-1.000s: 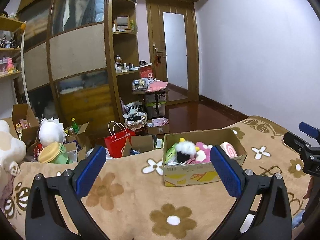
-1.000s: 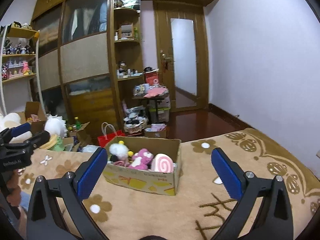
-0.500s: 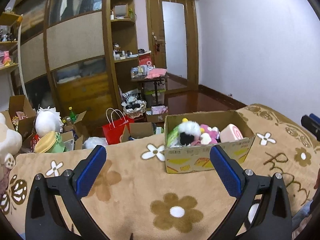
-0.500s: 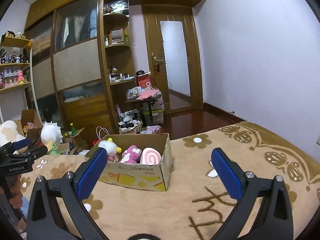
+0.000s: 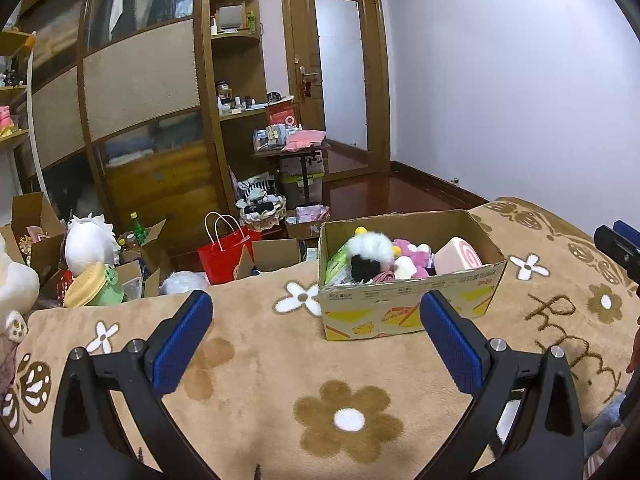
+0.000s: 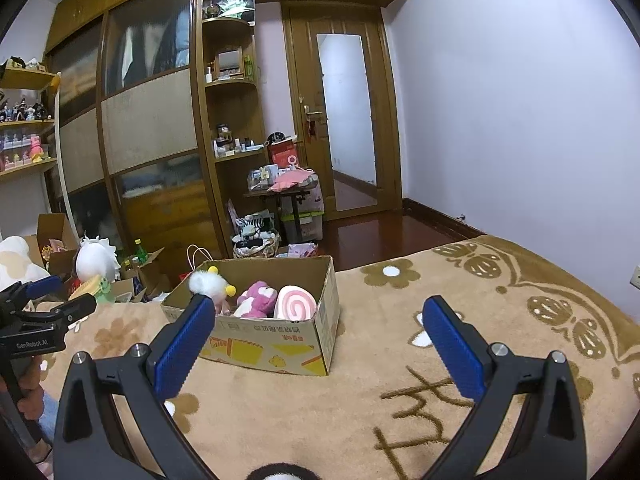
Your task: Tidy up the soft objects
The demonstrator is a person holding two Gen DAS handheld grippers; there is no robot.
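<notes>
Fingers (image 5: 182, 344) of both grippers are gaping empty while toys (image 5: 404, 258) are already sitting in the box (image 5: 408, 312) mid-blanket (image 5: 260, 364), suggesting little remains.

The left gripper (image 5: 316, 320) hangs over a tan flowered blanket (image 5: 256, 364) with its blue-padded fingers (image 5: 182, 344) spread wide and nothing between them. Ahead on the blanket sits an open cardboard box (image 5: 408, 304) holding a white and black plush (image 5: 368, 254), a pink plush (image 5: 414, 252) and a pink swirl-roll cushion (image 5: 458, 256). At the right edge the tip of the right gripper (image 5: 618, 246) pokes in, and beyond the blanket stand a red paper bag (image 5: 224, 254) and a wooden wardrobe (image 5: 140, 92).
</notes>
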